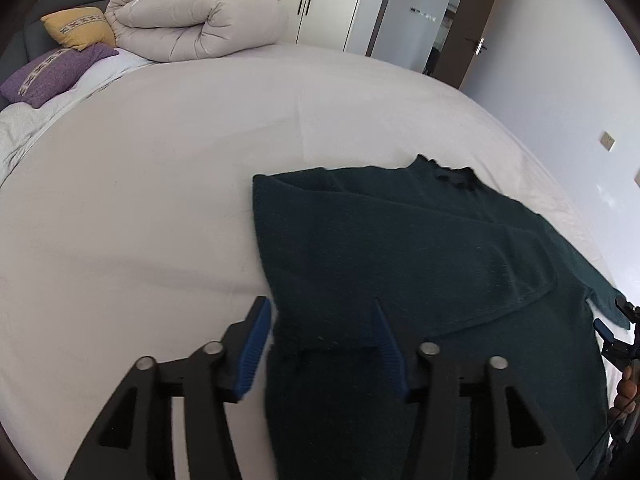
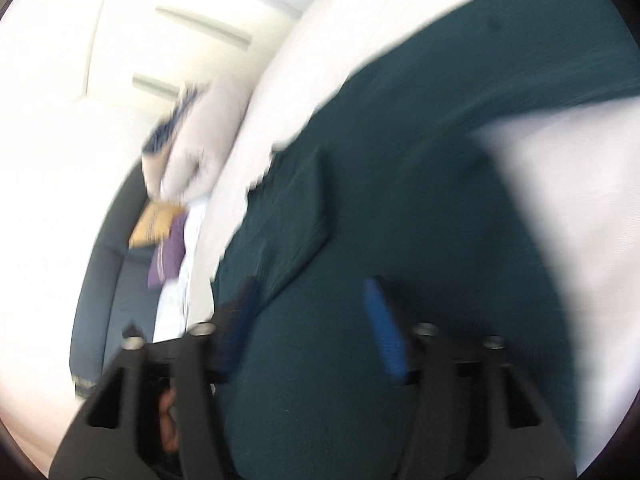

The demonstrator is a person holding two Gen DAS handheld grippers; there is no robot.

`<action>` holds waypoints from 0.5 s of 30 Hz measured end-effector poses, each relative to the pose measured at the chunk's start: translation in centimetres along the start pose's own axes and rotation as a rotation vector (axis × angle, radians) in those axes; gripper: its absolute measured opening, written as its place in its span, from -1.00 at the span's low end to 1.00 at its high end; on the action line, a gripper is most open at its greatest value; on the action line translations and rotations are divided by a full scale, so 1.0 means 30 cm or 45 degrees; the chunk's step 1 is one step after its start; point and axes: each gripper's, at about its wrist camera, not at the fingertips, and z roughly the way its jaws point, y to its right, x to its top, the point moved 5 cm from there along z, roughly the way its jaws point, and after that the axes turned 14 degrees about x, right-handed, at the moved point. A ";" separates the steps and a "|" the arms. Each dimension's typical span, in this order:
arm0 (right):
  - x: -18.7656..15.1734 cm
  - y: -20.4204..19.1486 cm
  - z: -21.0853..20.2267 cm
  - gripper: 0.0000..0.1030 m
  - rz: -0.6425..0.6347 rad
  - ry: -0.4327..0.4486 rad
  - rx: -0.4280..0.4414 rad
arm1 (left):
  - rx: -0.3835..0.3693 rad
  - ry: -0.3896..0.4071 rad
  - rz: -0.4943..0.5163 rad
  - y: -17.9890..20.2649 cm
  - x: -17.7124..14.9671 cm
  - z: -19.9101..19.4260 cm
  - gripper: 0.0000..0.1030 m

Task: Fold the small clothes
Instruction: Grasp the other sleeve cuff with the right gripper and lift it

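Observation:
A dark green knit sweater [image 1: 420, 248] lies flat on the white bed sheet [image 1: 160, 200], collar at the far side, one sleeve folded across the body. My left gripper [image 1: 322, 340] hovers over its near left corner with the jaws apart. A fold of the knit lies between the blue pads [image 1: 256, 344], which do not press on it. In the blurred right wrist view, my right gripper [image 2: 312, 320] is open just above the sweater [image 2: 400, 160], nothing clamped. Its tip [image 1: 612, 332] also shows at the sweater's right edge.
A rolled beige duvet [image 1: 192, 20], a yellow pillow [image 1: 80, 28] and a purple pillow [image 1: 52, 72] sit at the head of the bed. White wardrobe doors [image 1: 332, 0] and a brown door [image 1: 480, 20] stand beyond. A hand [image 1: 626, 388] shows at the right edge.

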 end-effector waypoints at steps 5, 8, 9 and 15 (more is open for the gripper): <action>0.173 0.227 -0.569 0.23 0.220 0.457 -0.130 | -0.167 -0.055 -0.011 0.162 -0.080 -0.078 0.36; 0.229 0.340 -0.792 0.18 0.346 0.643 -0.117 | -0.223 -0.107 0.018 0.275 -0.126 -0.091 0.36; 0.247 0.365 -0.846 0.13 0.357 0.679 -0.141 | -0.233 -0.123 0.031 0.310 -0.139 -0.093 0.36; 0.338 0.455 -0.954 -0.05 0.454 0.819 -0.140 | -0.301 -0.205 0.055 0.459 -0.192 -0.099 0.35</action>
